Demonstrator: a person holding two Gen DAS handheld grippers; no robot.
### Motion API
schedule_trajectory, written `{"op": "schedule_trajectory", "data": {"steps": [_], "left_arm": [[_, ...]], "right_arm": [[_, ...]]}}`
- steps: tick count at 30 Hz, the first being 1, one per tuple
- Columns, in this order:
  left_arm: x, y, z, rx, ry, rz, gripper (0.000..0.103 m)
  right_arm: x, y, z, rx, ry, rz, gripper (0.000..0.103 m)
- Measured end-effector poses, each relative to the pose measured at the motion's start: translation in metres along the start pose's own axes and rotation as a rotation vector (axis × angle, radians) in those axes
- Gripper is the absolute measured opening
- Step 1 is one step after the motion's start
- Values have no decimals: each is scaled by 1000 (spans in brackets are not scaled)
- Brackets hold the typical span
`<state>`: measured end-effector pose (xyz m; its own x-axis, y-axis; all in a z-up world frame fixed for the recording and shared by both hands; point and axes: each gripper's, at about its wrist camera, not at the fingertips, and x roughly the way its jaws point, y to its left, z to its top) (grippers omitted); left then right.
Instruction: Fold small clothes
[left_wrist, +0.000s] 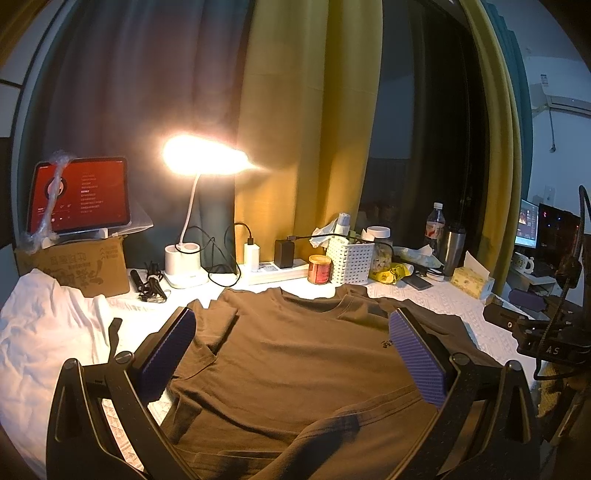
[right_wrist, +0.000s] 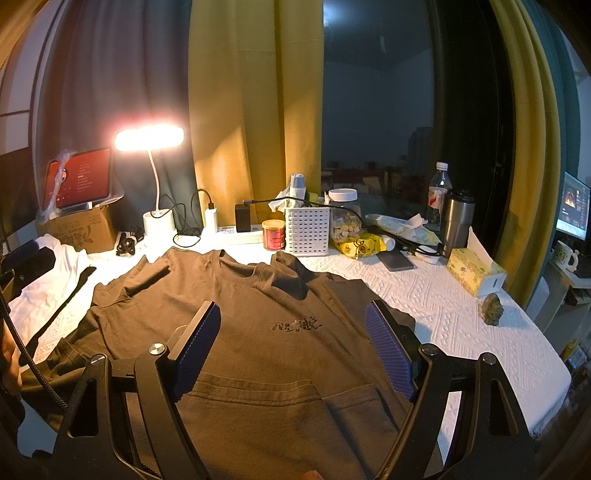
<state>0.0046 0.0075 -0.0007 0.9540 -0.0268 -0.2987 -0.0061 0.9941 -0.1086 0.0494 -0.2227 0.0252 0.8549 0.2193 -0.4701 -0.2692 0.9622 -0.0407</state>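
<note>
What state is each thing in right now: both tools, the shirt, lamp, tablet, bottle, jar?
Left tool: open, empty, above the shirt.
Right tool: open, empty, above the shirt.
Brown T-shirt: spread front up, both sleeves folded inward, bottom hem turned up.
White garment: crumpled, unfolded.
Desk lamp: on.
Tablet: screen lit, propped on the cardboard box.
Water bottle: capped, upright.
Jar: lidded.

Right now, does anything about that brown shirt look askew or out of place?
Yes. The brown T-shirt is not lying flat: its bottom hem is flipped up over the body, one sleeve is folded in, and the cloth by the collar is bunched. Both grippers, left and right, are open above it.
</note>
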Motion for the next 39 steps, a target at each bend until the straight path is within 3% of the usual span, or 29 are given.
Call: {"op": "schedule_trajectory", "data": {"steps": [11, 15, 24, 39], "left_arm": [[-1, -3, 2, 12, -14, -10, 102], [4, -2, 2, 7, 0, -53, 102], [34, -7, 2, 34, 71, -28, 102], [101, -16, 10, 9, 216, 78, 102]], "right_arm": [[2, 0, -3, 4, 2, 1, 83], [9, -3, -6, 11, 8, 8, 83], [33, -25, -2, 40, 48, -11, 83], [86, -91, 11, 83, 146, -54, 83]]}}
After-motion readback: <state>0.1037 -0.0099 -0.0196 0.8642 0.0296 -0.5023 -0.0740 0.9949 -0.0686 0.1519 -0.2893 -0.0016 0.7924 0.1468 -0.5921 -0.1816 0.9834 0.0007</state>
